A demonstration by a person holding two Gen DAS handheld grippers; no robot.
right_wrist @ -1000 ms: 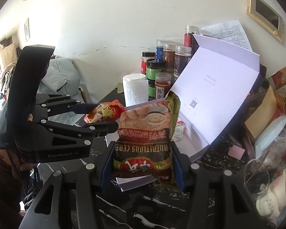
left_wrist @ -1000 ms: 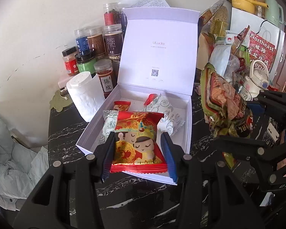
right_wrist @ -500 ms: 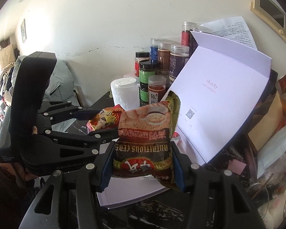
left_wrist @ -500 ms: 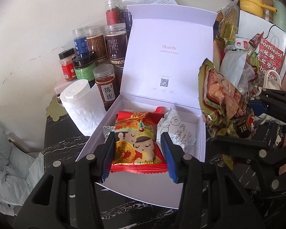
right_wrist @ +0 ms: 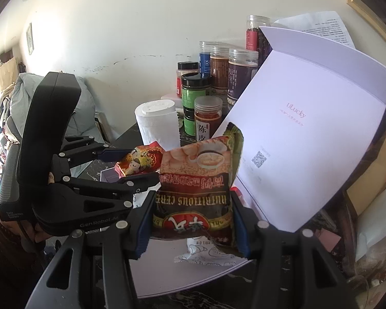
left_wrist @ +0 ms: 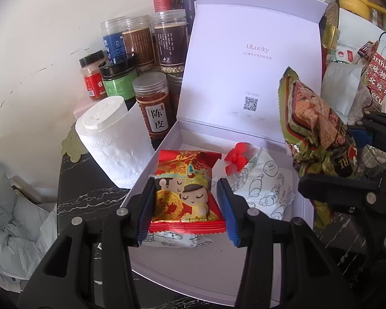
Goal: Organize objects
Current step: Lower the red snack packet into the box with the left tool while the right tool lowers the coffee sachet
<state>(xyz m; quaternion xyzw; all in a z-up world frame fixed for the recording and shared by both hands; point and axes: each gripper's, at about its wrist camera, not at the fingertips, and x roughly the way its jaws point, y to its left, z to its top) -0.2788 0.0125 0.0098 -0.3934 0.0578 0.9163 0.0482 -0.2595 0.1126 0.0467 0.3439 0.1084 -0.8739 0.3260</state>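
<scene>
My left gripper [left_wrist: 186, 207] is shut on a red snack packet [left_wrist: 185, 193] printed with two cartoon figures, held over the open white box [left_wrist: 167, 265]. My right gripper [right_wrist: 193, 221] is shut on a brown-and-green cereal packet [right_wrist: 195, 180], which hangs over the box's right side and shows in the left wrist view as a crumpled cereal packet [left_wrist: 314, 126]. Inside the box lie white patterned sachets [left_wrist: 267, 188] and a small red wrapper [left_wrist: 235, 158]. The box lid [left_wrist: 252, 61] stands upright behind. The left gripper [right_wrist: 131, 170] with its packet also shows in the right wrist view.
Several spice jars [left_wrist: 141, 51] and a jar with a Chinese label [left_wrist: 154, 105] stand against the wall left of the lid. A paper roll [left_wrist: 113, 139] lies beside the box. Bags and clutter [left_wrist: 360, 77] crowd the right side. The table [left_wrist: 87, 198] is black marble.
Both grippers have moved forward with their packets, and the box and jars now look closer. The red packet now hangs over the box interior rather than its front edge.
</scene>
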